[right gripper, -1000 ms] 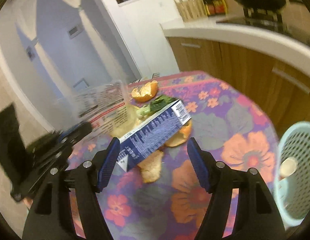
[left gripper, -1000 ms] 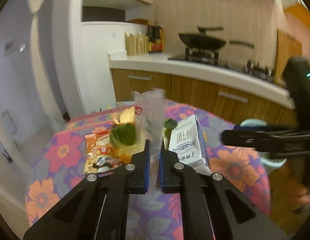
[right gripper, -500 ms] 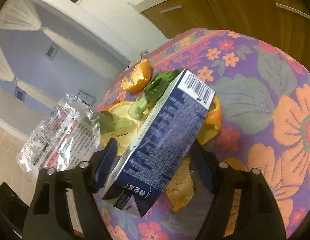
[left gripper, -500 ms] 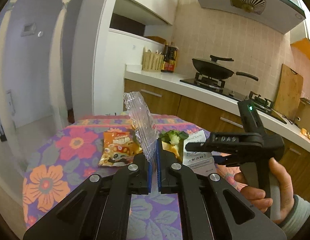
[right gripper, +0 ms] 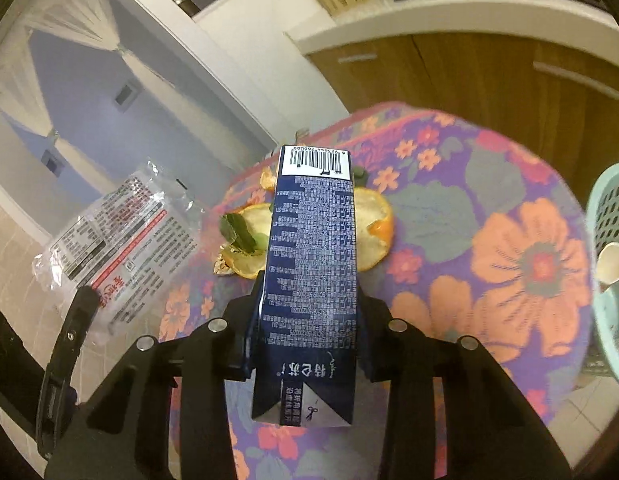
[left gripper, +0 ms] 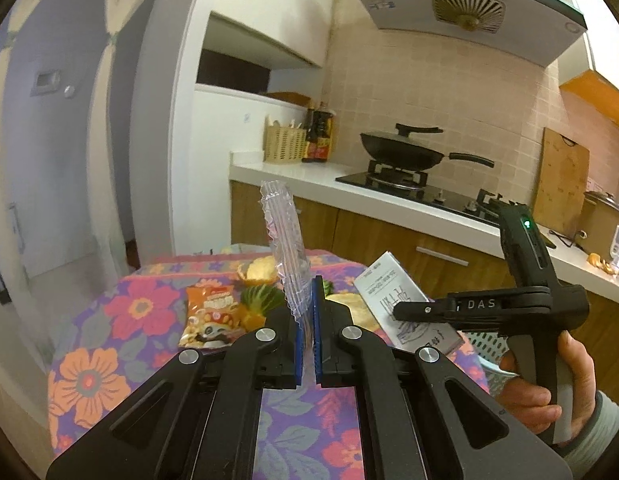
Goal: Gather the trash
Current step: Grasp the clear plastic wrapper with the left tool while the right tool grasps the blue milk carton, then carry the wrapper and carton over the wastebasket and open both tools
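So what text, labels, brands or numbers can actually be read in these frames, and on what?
"DAS": on the right gripper, side of its arm.
Blue milk carton: barcode and Chinese print, too small or distorted to read.
Clear plastic wrapper: red and black Chinese print, unreadable.
Orange snack packet: brand blurred.
Sauce bottles: labels too small.

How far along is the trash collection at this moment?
Done: the teal basket beside the table already holds something pale, too unclear to name. In hand: the left gripper is shut on a clear plastic wrapper, and the right gripper is closing its jaws on the milk carton between them. Left on the table: orange peels, green leaves and an orange snack packet.
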{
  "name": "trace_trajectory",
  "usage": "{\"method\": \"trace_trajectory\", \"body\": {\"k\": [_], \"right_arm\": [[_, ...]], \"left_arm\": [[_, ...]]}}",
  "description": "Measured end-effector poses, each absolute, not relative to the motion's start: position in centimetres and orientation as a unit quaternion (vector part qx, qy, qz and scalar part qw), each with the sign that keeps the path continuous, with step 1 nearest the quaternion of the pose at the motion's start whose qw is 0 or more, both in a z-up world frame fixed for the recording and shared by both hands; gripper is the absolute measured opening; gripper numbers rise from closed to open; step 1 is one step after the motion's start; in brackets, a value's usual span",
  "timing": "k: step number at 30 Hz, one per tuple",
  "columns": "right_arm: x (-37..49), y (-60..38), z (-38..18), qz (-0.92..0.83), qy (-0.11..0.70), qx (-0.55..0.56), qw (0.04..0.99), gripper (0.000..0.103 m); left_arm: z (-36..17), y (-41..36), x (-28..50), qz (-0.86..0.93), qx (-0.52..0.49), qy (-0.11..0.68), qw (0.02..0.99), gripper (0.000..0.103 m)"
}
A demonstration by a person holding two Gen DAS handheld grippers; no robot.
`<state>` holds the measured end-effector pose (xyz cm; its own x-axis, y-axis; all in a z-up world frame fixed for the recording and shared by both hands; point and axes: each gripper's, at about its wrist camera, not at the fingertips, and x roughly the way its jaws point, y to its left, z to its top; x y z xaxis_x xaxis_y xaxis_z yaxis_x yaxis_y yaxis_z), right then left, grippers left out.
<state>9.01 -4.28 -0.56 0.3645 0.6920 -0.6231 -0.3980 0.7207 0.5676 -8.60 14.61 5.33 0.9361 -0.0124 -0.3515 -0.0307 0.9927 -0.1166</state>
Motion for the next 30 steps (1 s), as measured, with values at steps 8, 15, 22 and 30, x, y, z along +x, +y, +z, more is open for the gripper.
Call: {"method": "trace_trajectory", "body": {"k": [8,15,22,30], "right_arm": [[7.8,-8.1,1.1,0.299,0.395,0.128,0.859,0.034],[6.9,-12.6,3.2,0.235,0.327,0.097,0.910,0.034],[8.1,-21.8,2.5,0.107,0.306,0.127,0.938,0.034],[11.2,-30.1,-3.2,0.011,0.357,0.194,0.914,0.034]], "left_arm": [[6.7,11.8,-9.0,-0.020,-0.047,0.170,0.984,0.002],[7.5,8.4,-7.6,-0.051,-0.023,0.174,0.983,0.002],[7.4,2.8,-4.4,-0.099,0.007,0.197,0.975,0.002],[6.2,-4.9,0.6,-0.164,0.029,0.244,0.955,0.002]]}}
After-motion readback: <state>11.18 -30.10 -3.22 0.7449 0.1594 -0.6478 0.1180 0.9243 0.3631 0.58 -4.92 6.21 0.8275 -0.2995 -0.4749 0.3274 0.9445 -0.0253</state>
